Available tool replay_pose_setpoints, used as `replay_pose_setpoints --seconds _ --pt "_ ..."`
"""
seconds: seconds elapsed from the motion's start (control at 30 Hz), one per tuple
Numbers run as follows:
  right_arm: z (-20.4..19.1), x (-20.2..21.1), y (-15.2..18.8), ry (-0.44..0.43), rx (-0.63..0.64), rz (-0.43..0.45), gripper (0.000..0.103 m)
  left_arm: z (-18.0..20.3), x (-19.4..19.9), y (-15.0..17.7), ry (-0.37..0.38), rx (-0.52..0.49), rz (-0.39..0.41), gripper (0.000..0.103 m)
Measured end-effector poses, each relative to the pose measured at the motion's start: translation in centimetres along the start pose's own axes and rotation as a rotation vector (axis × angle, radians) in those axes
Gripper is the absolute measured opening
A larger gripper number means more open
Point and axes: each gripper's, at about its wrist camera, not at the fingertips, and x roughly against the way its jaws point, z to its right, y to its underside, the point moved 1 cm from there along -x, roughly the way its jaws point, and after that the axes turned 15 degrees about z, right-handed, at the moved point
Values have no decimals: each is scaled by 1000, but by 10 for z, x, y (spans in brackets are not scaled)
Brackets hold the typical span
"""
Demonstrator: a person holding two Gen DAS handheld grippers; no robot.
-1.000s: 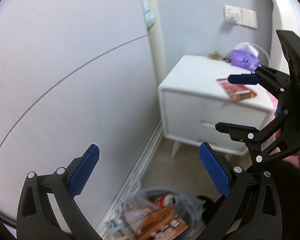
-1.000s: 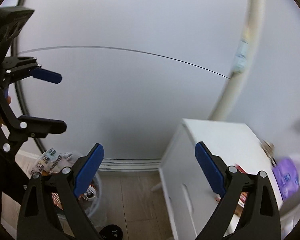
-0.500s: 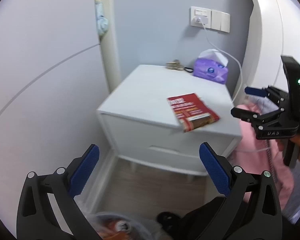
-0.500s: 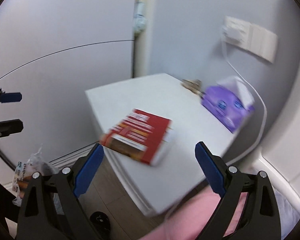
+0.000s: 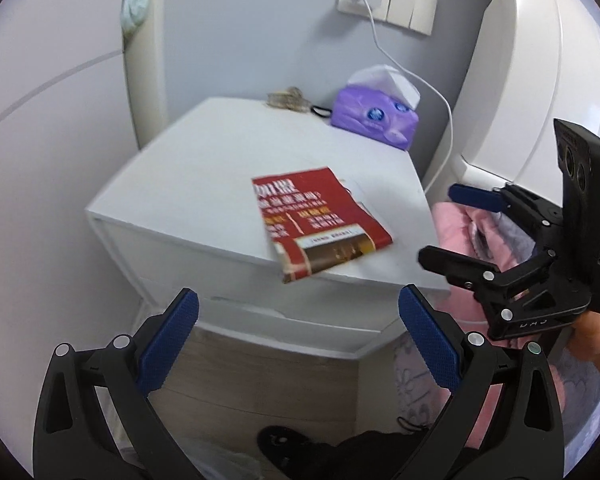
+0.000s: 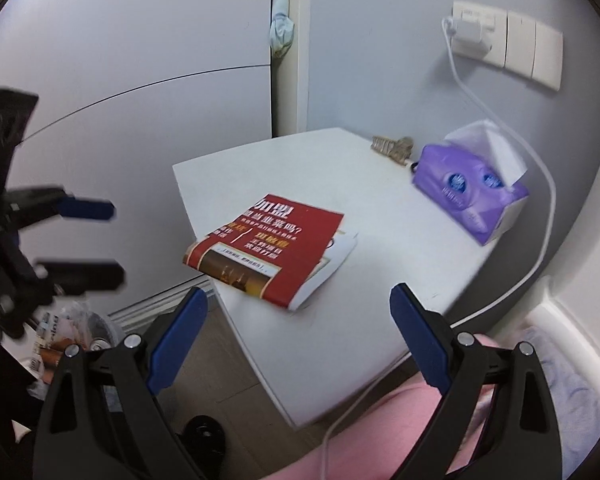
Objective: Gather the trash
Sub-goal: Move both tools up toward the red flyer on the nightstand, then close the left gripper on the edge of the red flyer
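A red printed leaflet [image 5: 320, 222] [image 6: 270, 250] lies on the white nightstand [image 5: 188, 184] [image 6: 384, 236], overhanging its front edge. My left gripper [image 5: 298, 340] is open and empty, in front of and below the nightstand. The right gripper [image 6: 298, 332] is also open and empty, just short of the leaflet. In the left wrist view the right gripper [image 5: 448, 226] shows at the right, beside the nightstand. The left gripper [image 6: 84, 240] shows at the left in the right wrist view. A trash bin with a plastic liner [image 6: 72, 332] holding wrappers stands on the floor at lower left.
A purple tissue pack [image 5: 374, 118] [image 6: 470, 196] and a brown hair clip [image 5: 288, 98] [image 6: 392, 146] sit at the nightstand's back. A white charger cable [image 6: 536, 208] hangs from the wall socket [image 6: 472, 28]. Pink bedding [image 5: 464, 232] lies to the right. A grey wardrobe door [image 6: 120, 80] stands left.
Both views have swung from the wardrobe and bin to the nightstand. The leaflet and nightstand now appear closer and more central. Both grippers stayed open.
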Motion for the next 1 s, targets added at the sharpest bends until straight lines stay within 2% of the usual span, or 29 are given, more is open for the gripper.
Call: replay_pose_setpoints --seconds 0.17,0.43,0.57,0.63,0.67,0.7,0.73,0.93,1.0 --pt "16 -14 2 -29 -151 -27 90 -6 -17 7 55 112 -27 97" --pt "22 -25 11 -60 -238 -55 90 -16 -30 9 103 176 -58 97" --pt "21 -29 13 -70 -268 -56 89 -18 -39 10 114 169 -78 84" --pt "22 -31 13 -75 -294 -61 89 -22 -41 11 119 199 -78 82" --pt "23 -33 13 -81 -315 -65 88 -24 -42 11 124 214 -79 82" --pt "23 -34 14 -86 -329 -68 76 -25 -43 11 130 231 -78 82" --pt "24 -35 14 -88 -343 -69 70 -27 -43 11 133 242 -73 82" --pt "22 -40 15 -83 -380 -74 70 -32 -50 10 141 293 -80 81" --pt "23 -40 13 -76 -396 -75 70 -33 -52 10 143 307 -80 75"
